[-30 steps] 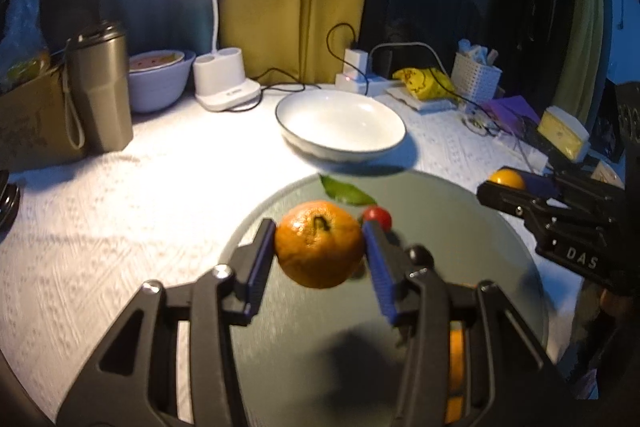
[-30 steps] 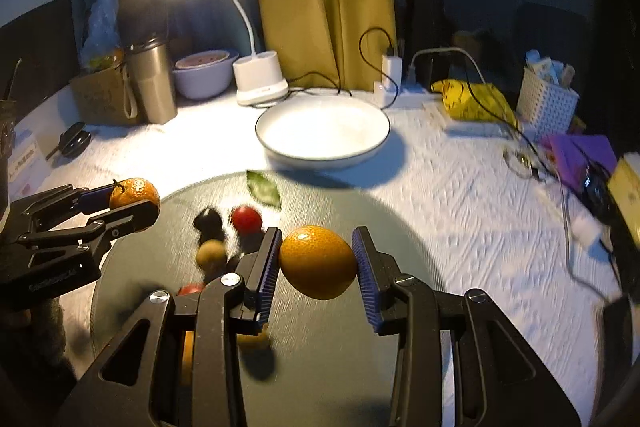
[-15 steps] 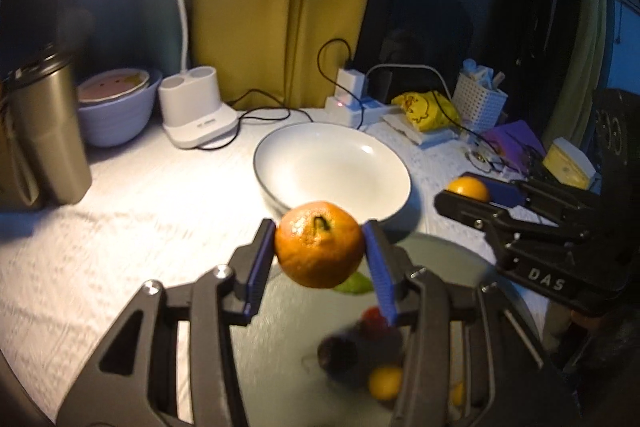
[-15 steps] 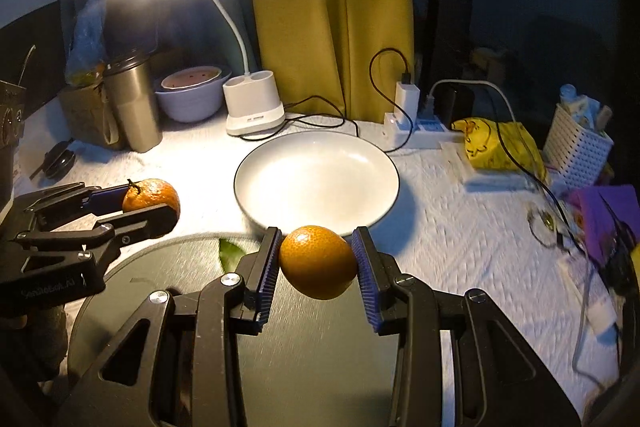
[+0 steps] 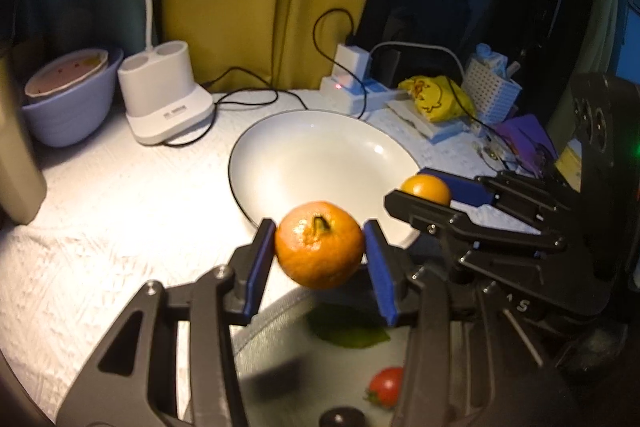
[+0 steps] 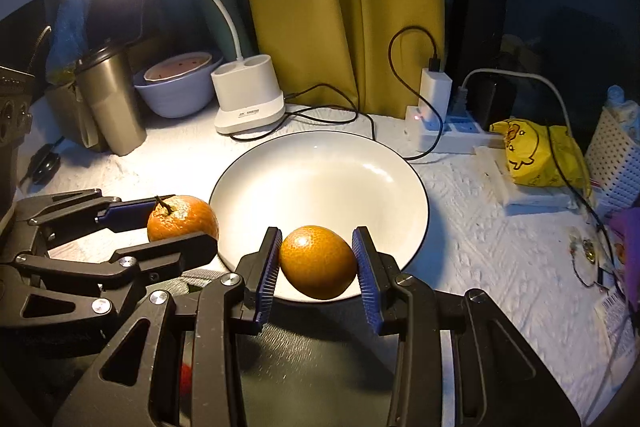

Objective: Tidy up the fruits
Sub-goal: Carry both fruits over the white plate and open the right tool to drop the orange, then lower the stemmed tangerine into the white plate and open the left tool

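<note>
Left gripper (image 5: pixel 319 253): clenched on stemmed tangerine (image 5: pixel 319 243), held between its pads.
Right gripper (image 6: pixel 317 264): grasping smooth orange (image 6: pixel 317 261).
White plate (image 6: pixel 256 183): ahead of both fingertips, near.

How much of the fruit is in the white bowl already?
None yet: the white bowl has nothing in it. In hand: the left claw grips a stemmed orange at the bowl's near rim, and the right claw grips a smooth orange over it. Left to do: drop both, then fetch the red fruit and a dark one from the grey tray.
</note>
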